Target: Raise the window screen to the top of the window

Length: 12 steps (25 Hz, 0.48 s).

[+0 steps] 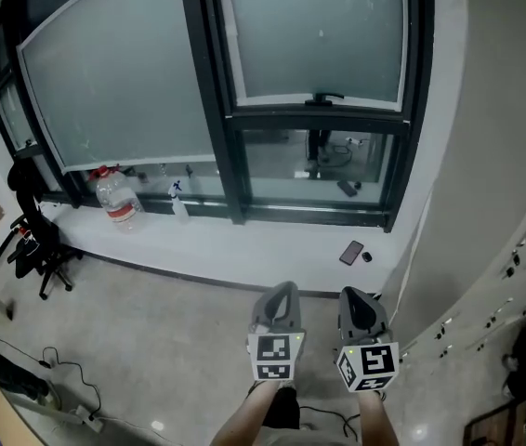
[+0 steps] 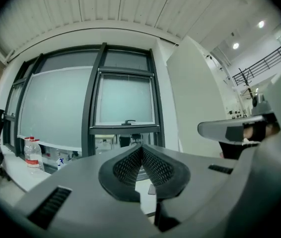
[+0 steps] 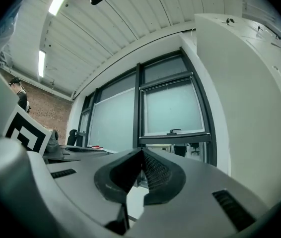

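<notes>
You are looking down at a white sill (image 1: 244, 249) that is carrying a water bottle (image 1: 117, 198), a spray bottle (image 1: 178, 201) and a dark phone (image 1: 351, 253)

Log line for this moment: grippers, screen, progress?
left gripper: jaws shut, empty | right gripper: jaws shut, empty | window screen: mostly lowered, untouched | raise: not yet begun

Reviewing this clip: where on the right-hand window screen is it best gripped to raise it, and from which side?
Probably the small dark handle midway along the window screen's bottom rail. It seems to stand proud of the rail, so come at it level from the room side; the flat screen offers no other hold.
</notes>
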Each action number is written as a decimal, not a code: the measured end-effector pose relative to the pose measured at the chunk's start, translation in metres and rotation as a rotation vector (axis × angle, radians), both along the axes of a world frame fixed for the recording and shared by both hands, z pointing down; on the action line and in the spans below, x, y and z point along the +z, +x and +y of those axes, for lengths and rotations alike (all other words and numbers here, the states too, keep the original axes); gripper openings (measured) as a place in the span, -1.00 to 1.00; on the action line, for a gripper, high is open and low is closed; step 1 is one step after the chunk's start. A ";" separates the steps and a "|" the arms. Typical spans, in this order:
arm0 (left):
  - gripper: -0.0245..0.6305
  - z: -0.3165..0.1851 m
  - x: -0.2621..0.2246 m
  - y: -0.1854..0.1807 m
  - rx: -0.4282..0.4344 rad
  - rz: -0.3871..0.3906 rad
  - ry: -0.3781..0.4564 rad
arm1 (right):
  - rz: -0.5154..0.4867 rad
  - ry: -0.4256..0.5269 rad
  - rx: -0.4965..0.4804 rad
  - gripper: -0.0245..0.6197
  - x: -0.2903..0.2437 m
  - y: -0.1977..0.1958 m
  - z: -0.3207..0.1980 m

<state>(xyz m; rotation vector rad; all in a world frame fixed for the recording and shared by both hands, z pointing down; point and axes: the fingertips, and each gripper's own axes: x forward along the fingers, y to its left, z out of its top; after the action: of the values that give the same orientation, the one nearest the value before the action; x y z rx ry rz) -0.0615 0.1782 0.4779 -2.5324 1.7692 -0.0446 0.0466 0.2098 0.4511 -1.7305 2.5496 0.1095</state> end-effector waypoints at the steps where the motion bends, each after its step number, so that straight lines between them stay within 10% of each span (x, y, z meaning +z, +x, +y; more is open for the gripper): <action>1: -0.91 0.008 -0.003 0.002 0.002 -0.010 0.005 | 0.002 0.002 0.001 -0.90 -0.002 0.002 0.008; 12: -0.91 0.060 -0.009 0.010 0.024 -0.033 0.004 | 0.007 -0.027 0.072 -0.90 0.002 0.020 0.064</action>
<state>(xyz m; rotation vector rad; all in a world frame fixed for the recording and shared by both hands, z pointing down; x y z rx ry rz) -0.0518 0.2385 0.4689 -2.5344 1.7252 -0.0814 0.0671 0.2740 0.4529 -1.8355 2.5055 0.0844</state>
